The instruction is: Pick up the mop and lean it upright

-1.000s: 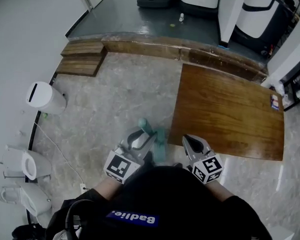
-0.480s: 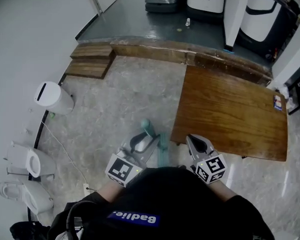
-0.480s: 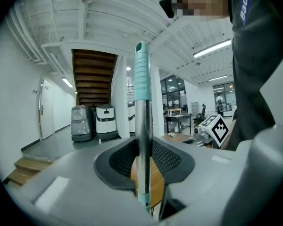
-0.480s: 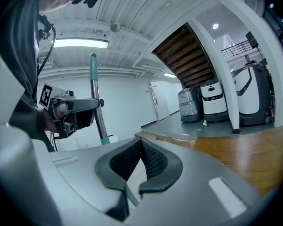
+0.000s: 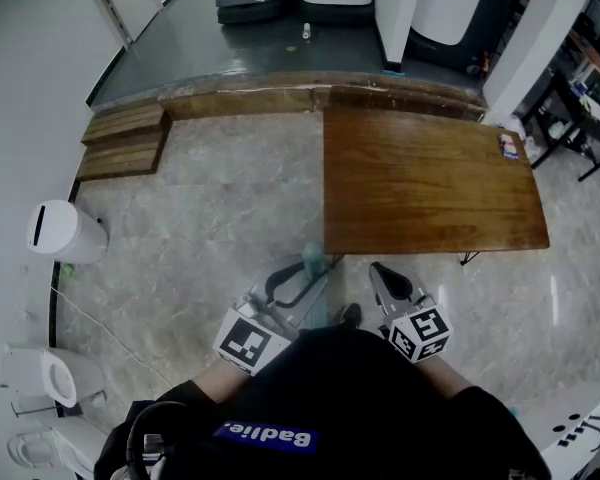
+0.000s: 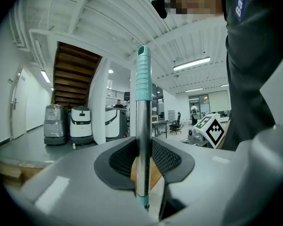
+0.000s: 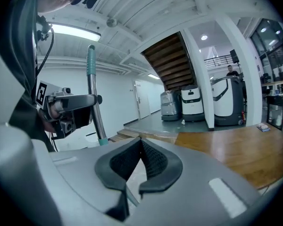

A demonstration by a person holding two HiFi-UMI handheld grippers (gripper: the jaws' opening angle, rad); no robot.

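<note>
Overhead, the head view looks down on a person's two arms above a grey marble floor (image 5: 210, 218). The left tongs (image 5: 298, 283) are closed around the mop handle (image 5: 312, 259), whose teal grip pokes out just past the tips. In the left gripper view, the shiny metal pole (image 6: 142, 112) runs straight up between the two dark ribbed pads (image 6: 167, 158), which press on it from both sides, and the teal grip (image 6: 143, 74) rises above them. The mop's head is not in sight.

The right tongs (image 5: 382, 274) sit just beside the left ones, apart from the handle. In the right gripper view they are closed (image 7: 140, 145), tips together, with nothing between them. That view also shows the left tongs (image 7: 68, 108) clamped on the nearly upright handle (image 7: 95, 117).

A wooden worktop (image 5: 430, 183) stands just ahead of both tongs. A white bin (image 5: 55, 230) stands well off to the left.
</note>
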